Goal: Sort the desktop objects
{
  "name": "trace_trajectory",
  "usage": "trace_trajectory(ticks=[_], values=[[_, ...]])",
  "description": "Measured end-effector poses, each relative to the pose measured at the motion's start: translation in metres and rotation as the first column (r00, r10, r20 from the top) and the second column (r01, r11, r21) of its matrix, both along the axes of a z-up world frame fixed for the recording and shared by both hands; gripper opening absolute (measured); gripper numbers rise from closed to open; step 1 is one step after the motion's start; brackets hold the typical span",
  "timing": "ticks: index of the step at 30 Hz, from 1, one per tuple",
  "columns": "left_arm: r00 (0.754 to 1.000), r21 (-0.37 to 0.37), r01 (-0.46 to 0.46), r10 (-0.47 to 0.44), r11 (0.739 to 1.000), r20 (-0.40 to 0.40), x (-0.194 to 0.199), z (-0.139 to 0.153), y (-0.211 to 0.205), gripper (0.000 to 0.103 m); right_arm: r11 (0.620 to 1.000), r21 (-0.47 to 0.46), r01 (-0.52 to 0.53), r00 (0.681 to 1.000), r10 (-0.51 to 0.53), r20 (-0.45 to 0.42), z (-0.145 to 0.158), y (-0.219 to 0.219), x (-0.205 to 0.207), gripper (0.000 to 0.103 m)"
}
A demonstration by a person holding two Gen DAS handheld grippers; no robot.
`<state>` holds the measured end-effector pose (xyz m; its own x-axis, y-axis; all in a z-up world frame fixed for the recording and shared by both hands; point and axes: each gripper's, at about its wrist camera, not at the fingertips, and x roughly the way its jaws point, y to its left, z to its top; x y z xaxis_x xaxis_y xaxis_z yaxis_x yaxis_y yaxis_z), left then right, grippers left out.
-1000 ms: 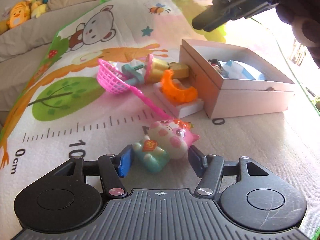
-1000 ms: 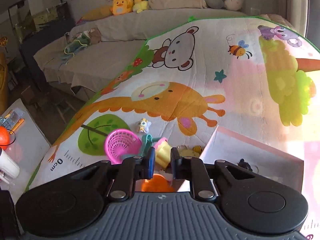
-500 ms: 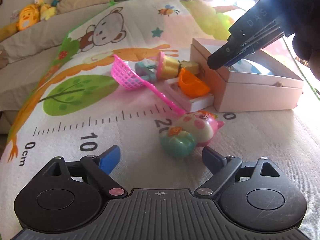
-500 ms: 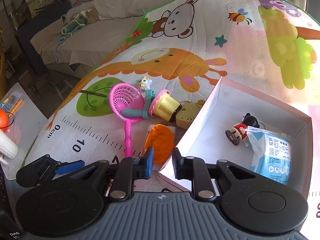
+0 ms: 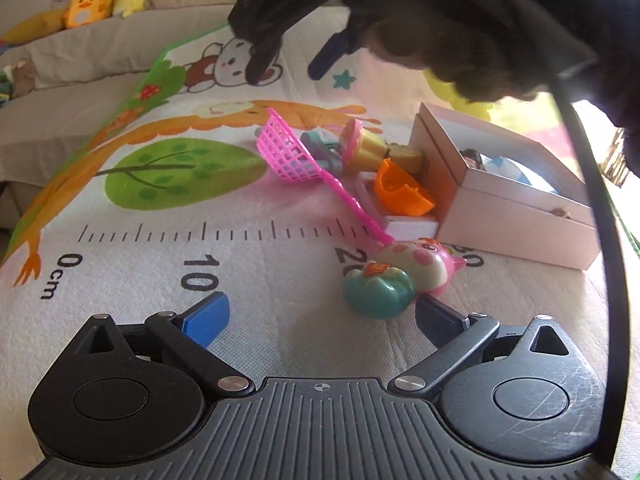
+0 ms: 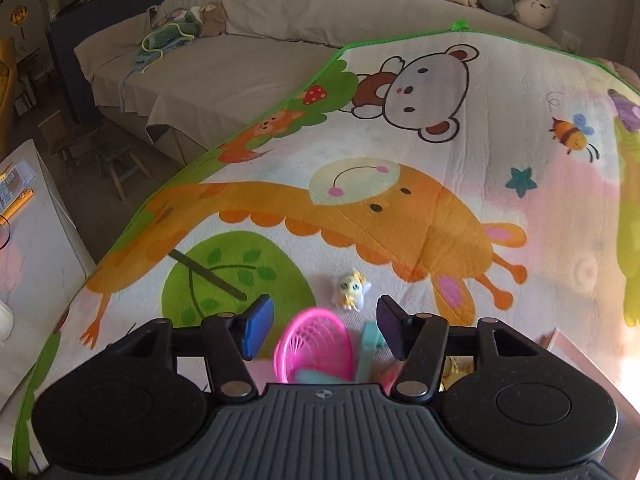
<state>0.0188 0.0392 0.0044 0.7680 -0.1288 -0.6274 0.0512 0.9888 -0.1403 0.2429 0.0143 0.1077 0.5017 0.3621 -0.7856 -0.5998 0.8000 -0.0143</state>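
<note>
The mat on the bed carries everything, and the pink box sits at its right side, holding a small doll and a blue-and-white packet.

The biggest change is in the right gripper. Half a second ago it looked down into the box with its jaws nearly together; now they stand wide apart and empty, and it has swung over the pile beside the box. From its own camera the pink net lies just below and between its fingers, blurred by motion. In the left view it hangs high above the pile.

The left gripper has changed less (its jaws were already spread). They stay apart, holding nothing, low over the mat, and the pig toy lies on the mat just ahead of the right finger, toward the box, no longer centred between the two as it was a second ago.

This suggests the right hand is lining up the next pick, probably the net or the teal piece beside it. The orange cup and a tiny blonde figure are unsorted too.
</note>
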Motion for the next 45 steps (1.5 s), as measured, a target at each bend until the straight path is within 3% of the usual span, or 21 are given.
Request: trace_trajectory(ticks=[5, 6, 7, 10, 16, 20, 26, 29, 34, 39, 40, 45], values=[[1.000, -0.021, 0.001, -0.001, 1.000, 0.003, 0.000, 0.000, 0.003, 0.103, 0.992, -0.093, 0.081, 0.994, -0.087, -0.060, -0.050, 0.033, 0.053, 0.057], [1.000, -0.023, 0.002, -0.002, 1.000, 0.003, 0.000, 0.000, 0.003, 0.103, 0.989, -0.110, 0.101, 0.990, -0.110, -0.082, -0.061, 0.033, 0.061, 0.054], [1.000, -0.025, 0.003, -0.003, 1.000, 0.003, 0.000, 0.000, 0.003, 0.103, 0.987, -0.118, 0.111, 0.987, -0.124, -0.107, -0.068, 0.032, 0.066, 0.036], [1.000, -0.026, 0.004, -0.004, 1.000, 0.004, -0.001, 0.000, 0.003, 0.103, 0.987, -0.097, 0.130, 0.983, -0.141, -0.114, -0.070, 0.017, 0.064, 0.036], [1.000, -0.015, 0.005, -0.005, 1.000, 0.002, 0.000, 0.000, 0.001, 0.103, 0.993, 0.089, 0.079, 0.996, -0.076, -0.038, 0.003, -0.051, -0.004, 0.036], [1.000, 0.046, 0.015, -0.014, 0.999, -0.019, 0.004, -0.001, -0.010, 0.103, 0.991, 0.123, 0.049, 0.999, -0.049, 0.003, 0.025, -0.112, -0.072, 0.036], [0.999, 0.127, 0.025, -0.019, 0.992, -0.045, 0.008, -0.002, -0.023, 0.103, 0.988, 0.090, 0.128, 0.992, -0.127, -0.019, -0.008, -0.189, -0.143, 0.036], [0.998, 0.109, 0.048, -0.044, 0.993, -0.045, 0.006, 0.000, -0.029, 0.103, 0.975, 0.097, 0.201, 0.979, -0.195, -0.060, -0.036, -0.219, -0.162, 0.036], [0.975, 0.067, 0.220, -0.220, 0.973, 0.002, -0.002, 0.004, -0.054, 0.103, 0.939, 0.125, 0.319, 0.946, -0.310, -0.091, -0.072, -0.256, -0.180, 0.036], [0.934, 0.023, 0.358, -0.358, 0.934, 0.006, -0.006, 0.006, -0.078, 0.103, 0.928, 0.131, 0.348, 0.937, -0.348, -0.026, -0.077, -0.270, -0.200, 0.040], [0.931, 0.031, 0.364, -0.364, 0.931, 0.008, -0.006, 0.007, -0.082, 0.103, 0.930, 0.131, 0.342, 0.939, -0.344, -0.007, -0.076, -0.272, -0.204, 0.042], [0.978, 0.115, 0.210, -0.208, 0.971, -0.035, 0.014, 0.006, -0.087, 0.103, 0.948, 0.108, 0.300, 0.949, -0.308, 0.072, -0.074, -0.269, -0.222, 0.051]])
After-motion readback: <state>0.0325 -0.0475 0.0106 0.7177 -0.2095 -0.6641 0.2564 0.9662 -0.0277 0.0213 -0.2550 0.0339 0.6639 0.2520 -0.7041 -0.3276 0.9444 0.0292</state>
